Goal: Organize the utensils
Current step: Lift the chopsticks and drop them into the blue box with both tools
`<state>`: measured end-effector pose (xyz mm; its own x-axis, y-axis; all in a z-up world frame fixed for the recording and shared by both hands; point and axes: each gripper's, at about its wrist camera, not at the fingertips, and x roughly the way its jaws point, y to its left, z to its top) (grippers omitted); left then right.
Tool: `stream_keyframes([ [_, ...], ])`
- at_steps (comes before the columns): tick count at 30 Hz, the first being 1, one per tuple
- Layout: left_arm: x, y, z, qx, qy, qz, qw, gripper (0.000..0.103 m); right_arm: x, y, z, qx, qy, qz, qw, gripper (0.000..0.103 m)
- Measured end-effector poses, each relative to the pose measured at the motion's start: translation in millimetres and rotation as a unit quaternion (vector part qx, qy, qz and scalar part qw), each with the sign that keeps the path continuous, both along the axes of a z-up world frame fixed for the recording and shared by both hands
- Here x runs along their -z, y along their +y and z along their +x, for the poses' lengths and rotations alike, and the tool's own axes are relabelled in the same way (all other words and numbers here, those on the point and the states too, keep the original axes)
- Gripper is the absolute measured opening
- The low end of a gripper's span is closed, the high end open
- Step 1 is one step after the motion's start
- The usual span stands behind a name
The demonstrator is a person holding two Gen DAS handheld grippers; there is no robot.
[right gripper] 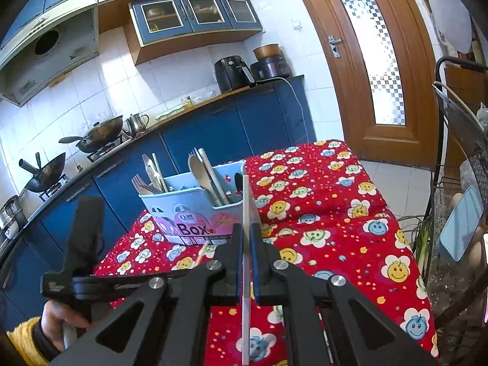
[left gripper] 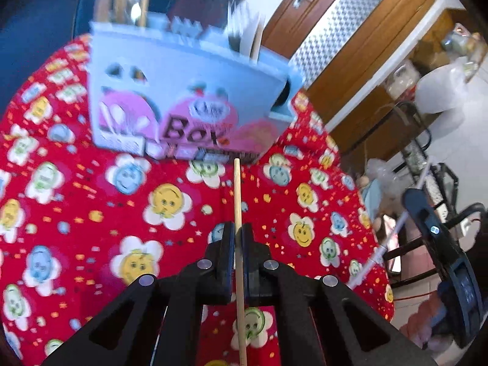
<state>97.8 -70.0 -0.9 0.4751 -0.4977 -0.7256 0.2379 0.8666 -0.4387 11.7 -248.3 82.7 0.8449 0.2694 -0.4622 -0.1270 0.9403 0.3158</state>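
The left gripper is clamped on a wooden chopstick whose tip points at the light-blue utensil box. The right gripper is clamped on a thin white flat utensil, held edge-on. The box stands on the red flower-print surface, near its far left edge, and holds forks, a wooden spoon and other utensils. Nothing lies between either gripper and the box. A wire rack stands at the right, beside the surface.
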Motion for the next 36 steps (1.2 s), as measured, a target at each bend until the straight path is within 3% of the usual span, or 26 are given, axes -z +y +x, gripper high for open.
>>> stream_keyframes([
  [4,-28.9,20.7,-13.3,-0.016,-0.062,-0.011,0.9979,0.004,-7.2,10.4,1.5,-0.001,-0.005,-0.013,1.0,0.006],
  [12,-87.3,49.8,-18.3,-0.035,-0.178,-0.002,0.9834,0.004,-28.2,25.0,12.0,0.004,-0.028,-0.026,0.999,0.006],
  [21,-148.1,71.5,19.5,-0.085,-0.289,-0.007,0.9534,0.004,-60.2,36.7,33.7,0.009,-0.06,-0.052,0.997,0.006],
  [29,-159.2,67.3,65.8,-0.133,-0.336,0.006,0.9324,0.004,-77.7,42.8,61.0,0.007,-0.078,-0.074,0.994,0.006],
  [36,-140.5,64.3,90.6,-0.154,-0.361,0.028,0.9195,0.004,-76.3,42.9,94.9,0.006,-0.083,-0.071,0.994,0.006],
])
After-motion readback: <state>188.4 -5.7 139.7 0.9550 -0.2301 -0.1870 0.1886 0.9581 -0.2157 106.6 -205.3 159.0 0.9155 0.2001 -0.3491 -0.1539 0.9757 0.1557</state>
